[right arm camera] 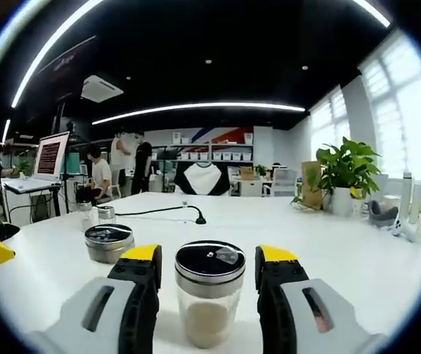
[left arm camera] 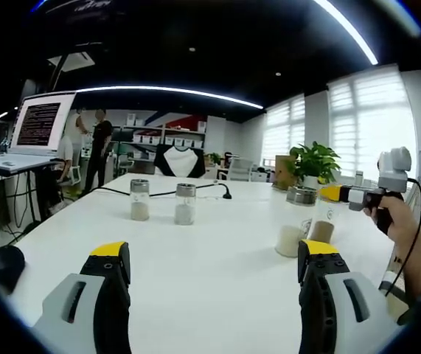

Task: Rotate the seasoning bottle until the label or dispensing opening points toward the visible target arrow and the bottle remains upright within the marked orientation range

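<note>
Standing on the table (left arm camera: 217,243): four seasoning bottles (left arm camera: 185,204).

A white tabletop (left arm camera: 210,258) spans the lower half of the left gripper view. Two glass jars (left arm camera: 140,199) (left arm camera: 185,203) with pale powder stand upright side by side at centre left. A black cable (left arm camera: 195,189) runs behind them, ending at a plug. A black mouse (left arm camera: 4,265) lies at the lower left edge. At right stand two more jars (left arm camera: 295,230) (left arm camera: 322,225) and a potted plant (left arm camera: 313,164).

In the right gripper view, a jar (right arm camera: 209,291) stands upright at bottom centre, with a low round tin (right arm camera: 108,242) to its left.
</note>
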Available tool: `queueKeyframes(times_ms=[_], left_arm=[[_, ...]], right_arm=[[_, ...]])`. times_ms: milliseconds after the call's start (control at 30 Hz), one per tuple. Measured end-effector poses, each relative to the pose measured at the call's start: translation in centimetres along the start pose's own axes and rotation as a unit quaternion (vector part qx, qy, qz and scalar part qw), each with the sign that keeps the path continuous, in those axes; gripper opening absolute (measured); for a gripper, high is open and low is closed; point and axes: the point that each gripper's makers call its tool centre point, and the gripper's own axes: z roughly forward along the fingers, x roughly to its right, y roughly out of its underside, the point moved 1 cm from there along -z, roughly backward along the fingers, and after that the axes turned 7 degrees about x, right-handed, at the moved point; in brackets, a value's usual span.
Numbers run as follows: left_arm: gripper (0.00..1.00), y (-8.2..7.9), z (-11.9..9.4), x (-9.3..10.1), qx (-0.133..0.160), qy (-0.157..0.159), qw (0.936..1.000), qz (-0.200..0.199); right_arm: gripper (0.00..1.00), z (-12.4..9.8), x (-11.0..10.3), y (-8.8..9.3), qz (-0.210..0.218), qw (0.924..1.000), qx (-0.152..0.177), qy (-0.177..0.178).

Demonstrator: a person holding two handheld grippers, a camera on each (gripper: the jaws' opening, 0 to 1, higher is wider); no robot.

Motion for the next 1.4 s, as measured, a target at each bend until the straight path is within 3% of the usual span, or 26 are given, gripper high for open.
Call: queueKeyframes(times_ms=[200, 400, 533, 867, 1000, 1033, 1100, 1167, 1300, 1400], left_arm=[[0.99, -0.1, 0.0, -0.2, 0.001, -0.001, 1.0000, 0.000], [0.99, 0.1, 0.0, -0.1, -0.003, 0.001, 1.0000, 0.002], [0.99, 0.1, 0.1, -0.1, -0.004, 0.001, 1.0000, 0.003], [0.99, 0.1, 0.2, 0.0, -0.006, 0.001, 1.0000, 0.006], [0.99, 0.1, 0.2, 0.2, -0.006, 0.004, 1.0000, 0.005], [0.99, 0.1, 0.2, 0.2, -0.006, 0.004, 1.0000, 0.005], [0.99, 0.1, 0.1, 0.2, -0.006, 0.002, 1.0000, 0.004], [0.99, 0.0, 0.1, 0.2, -0.003, 0.002, 1.0000, 0.004], [0.99, 0.0, 0.1, 0.1, -0.004, 0.003, 1.0000, 0.003], [0.99, 0.0, 0.1, 0.1, -0.004, 0.002, 1.0000, 0.003]], right_arm=[[0.55, -0.1, -0.1, -0.8, -0.032, 0.9986, -0.004, -0.042], [0.57, -0.2, 0.1, -1.3, -0.025, 0.9963, -0.005, -0.083], [0.58, -0.3, 0.9, -1.1, -0.058, 0.9945, -0.006, -0.088], [0.64, -0.3, 1.7, -0.9, -0.029, 0.9885, -0.011, -0.148], [0.65, -0.3, 0.9, -0.6, 0.006, 0.9792, -0.017, -0.202], [0.65, -0.3, 1.1, -0.4, 0.008, 0.9793, -0.025, -0.201], [0.65, -0.4, 1.4, -0.1, -0.031, 0.9799, -0.031, -0.195], [0.65, -0.5, 1.2, -0.2, -0.039, 0.9786, -0.025, -0.201], [0.62, -0.7, 0.3, -0.3, 0.013, 0.9699, -0.016, -0.243], [0.62, -0.5, 0.4, 0.0, 0.014, 0.9673, -0.016, -0.253]])
